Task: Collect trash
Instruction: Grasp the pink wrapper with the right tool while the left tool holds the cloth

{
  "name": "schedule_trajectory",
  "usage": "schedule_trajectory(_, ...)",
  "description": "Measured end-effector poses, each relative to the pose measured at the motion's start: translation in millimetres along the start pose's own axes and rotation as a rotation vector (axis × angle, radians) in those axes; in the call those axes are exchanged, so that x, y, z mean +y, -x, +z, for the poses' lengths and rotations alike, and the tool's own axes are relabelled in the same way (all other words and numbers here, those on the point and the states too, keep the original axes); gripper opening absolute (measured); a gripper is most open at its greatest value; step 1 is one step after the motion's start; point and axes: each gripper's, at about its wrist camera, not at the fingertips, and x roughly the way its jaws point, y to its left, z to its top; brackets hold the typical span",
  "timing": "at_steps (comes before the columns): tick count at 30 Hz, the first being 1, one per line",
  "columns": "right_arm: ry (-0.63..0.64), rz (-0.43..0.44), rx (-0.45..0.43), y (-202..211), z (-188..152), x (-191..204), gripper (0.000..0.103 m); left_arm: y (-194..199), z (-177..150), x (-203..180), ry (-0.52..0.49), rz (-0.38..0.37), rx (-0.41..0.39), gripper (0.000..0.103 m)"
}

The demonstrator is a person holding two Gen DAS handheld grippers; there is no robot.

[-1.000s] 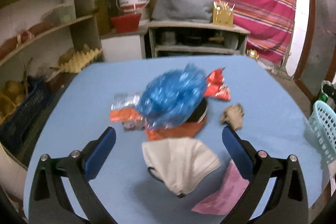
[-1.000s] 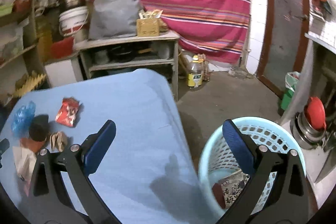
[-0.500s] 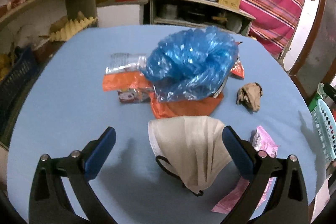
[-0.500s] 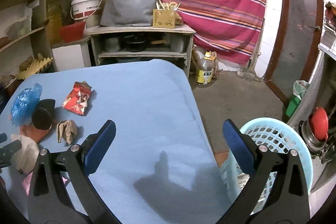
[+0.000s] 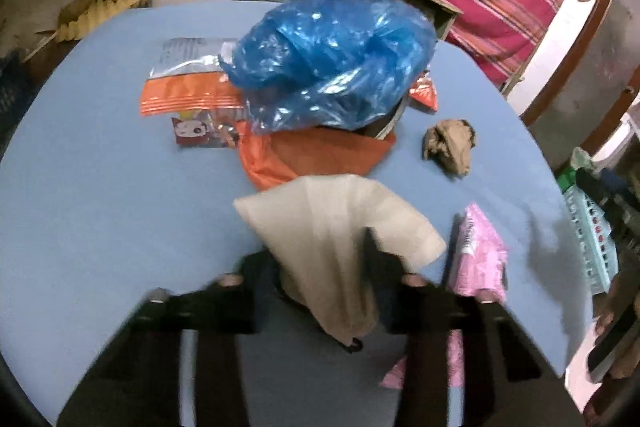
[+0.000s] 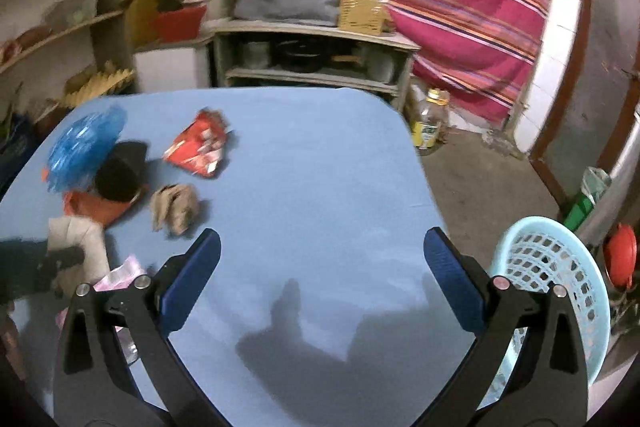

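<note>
Left gripper [image 5: 326, 269] just closed onto a beige fabric face mask [image 5: 336, 223] at the near middle of the blue table [image 5: 100, 207], pads pinching its lower folds. Right gripper [image 6: 320, 279] spread wide, empty, over bare table. Pale blue plastic mesh basket [image 6: 560, 267] off the table's right edge – contents hidden here. Still on the table – crumpled blue plastic bag [image 5: 336, 63], orange wrapper [image 5: 188, 95], red snack packet [image 6: 198, 145], brown paper wad [image 5: 450, 145], pink packet [image 5: 478, 251]. Most collecting apparently left.
</note>
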Motion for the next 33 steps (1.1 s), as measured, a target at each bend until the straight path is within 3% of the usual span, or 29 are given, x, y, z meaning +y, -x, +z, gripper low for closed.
schedule_trajectory(4,0.056,0.031,0.025,-1.9,-5.2,30.5,0.099,15.7,-0.1,6.3,0.015,0.007,-0.029,0.015)
schedule_trajectory(7,0.074,0.076,0.054,-4.5,-9.8,52.5,0.099,30.8,-0.9,9.4,0.018,0.007,-0.053,0.015)
schedule_trajectory(12,0.13,0.132,0.092,-10.6,-19.6,89.7,0.099,55.9,-2.5,9.7,-0.024,0.087,-0.122,0.015)
schedule_trajectory(22,0.107,0.187,0.184,-38.7,-31.7,104.6,0.097,81.8,-1.6,39.9,0.026,0.12,-0.187,0.015)
schedule_trajectory(29,0.128,0.249,0.202,-39.9,-36.7,115.9,0.067,86.7,2.2,47.4,0.047,0.125,-0.2,0.015)
schedule_trajectory(33,0.141,0.318,0.207,-37.8,-34.9,121.2,0.028,90.7,0.5,47.2,0.045,0.127,-0.215,0.015)
